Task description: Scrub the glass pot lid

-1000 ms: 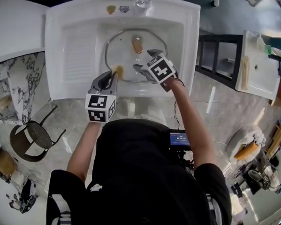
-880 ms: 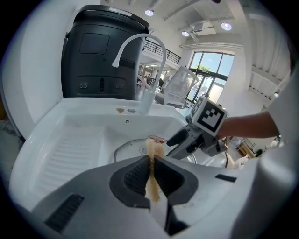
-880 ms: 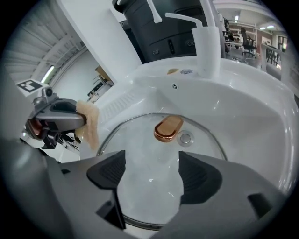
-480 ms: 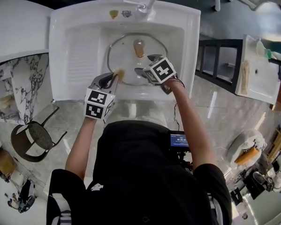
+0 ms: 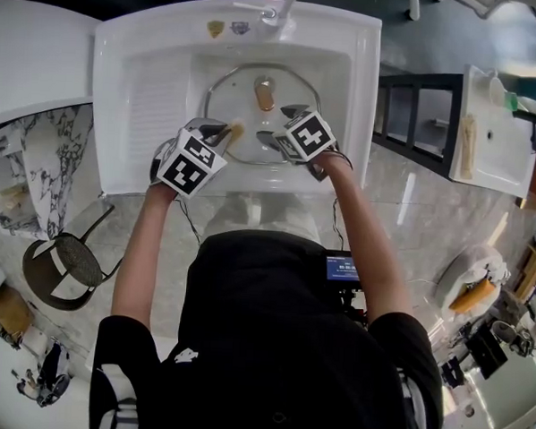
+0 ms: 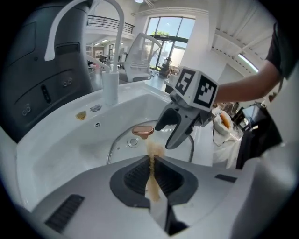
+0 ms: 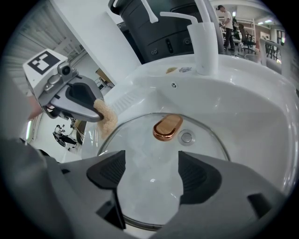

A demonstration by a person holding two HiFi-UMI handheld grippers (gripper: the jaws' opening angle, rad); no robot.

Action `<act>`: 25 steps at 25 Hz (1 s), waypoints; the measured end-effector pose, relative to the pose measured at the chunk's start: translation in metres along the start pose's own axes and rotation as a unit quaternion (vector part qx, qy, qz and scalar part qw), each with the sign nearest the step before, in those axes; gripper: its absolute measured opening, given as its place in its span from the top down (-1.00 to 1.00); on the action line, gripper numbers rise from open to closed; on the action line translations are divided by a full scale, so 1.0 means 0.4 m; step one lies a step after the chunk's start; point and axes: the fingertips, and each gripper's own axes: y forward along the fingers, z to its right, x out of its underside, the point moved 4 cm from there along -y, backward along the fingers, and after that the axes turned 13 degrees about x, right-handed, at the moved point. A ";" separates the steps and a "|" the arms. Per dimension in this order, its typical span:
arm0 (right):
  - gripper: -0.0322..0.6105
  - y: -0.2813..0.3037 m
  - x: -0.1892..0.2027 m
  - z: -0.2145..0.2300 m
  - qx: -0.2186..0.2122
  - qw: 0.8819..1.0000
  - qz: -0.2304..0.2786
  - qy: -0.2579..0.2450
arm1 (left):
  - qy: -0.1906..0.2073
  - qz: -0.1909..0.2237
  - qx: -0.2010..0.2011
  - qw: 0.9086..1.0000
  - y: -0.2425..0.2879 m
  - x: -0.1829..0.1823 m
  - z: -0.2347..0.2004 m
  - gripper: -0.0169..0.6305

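A round glass pot lid [image 5: 246, 118] with a copper handle [image 5: 264, 92] lies flat in the white sink basin [image 5: 346, 88]. My left gripper [image 5: 226, 133] is shut on a thin tan sponge [image 5: 236, 128], whose tip hangs over the lid's near left edge. In the left gripper view the sponge [image 6: 151, 173] sticks out between the jaws of the left gripper [image 6: 152, 161] toward the lid [image 6: 122, 144]. My right gripper [image 5: 274, 124] stands open just above the lid's near right part. In its own view the right gripper [image 7: 152, 170] frames bare glass [image 7: 159, 154], with the handle [image 7: 167, 127] beyond.
A white faucet [image 5: 277, 10] rises at the back of the sink, with two small bits [image 5: 215, 26] on the ledge beside it. A ribbed drainer [image 5: 153, 104] is on the left. Black shelving [image 5: 417, 105] and a second sink [image 5: 488, 122] stand to the right.
My left gripper has swung up and turned toward the basin, carrying the sponge a little farther over the lid's edge. The right gripper and the lid have stayed nearly still.
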 end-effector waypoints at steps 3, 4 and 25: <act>-0.14 0.001 0.000 -0.001 0.000 1.000 0.002 0.000 | 0.061 -0.059 -0.015 0.996 0.030 0.017 -0.006 0.89; -0.14 0.000 0.000 -0.001 0.000 1.000 0.002 0.001 | 0.078 -0.074 -0.022 0.994 0.040 0.024 -0.007 0.89; -0.14 0.002 -0.002 -0.001 0.000 1.000 0.001 0.000 | 0.171 -0.135 -0.075 0.973 0.132 0.053 -0.060 0.89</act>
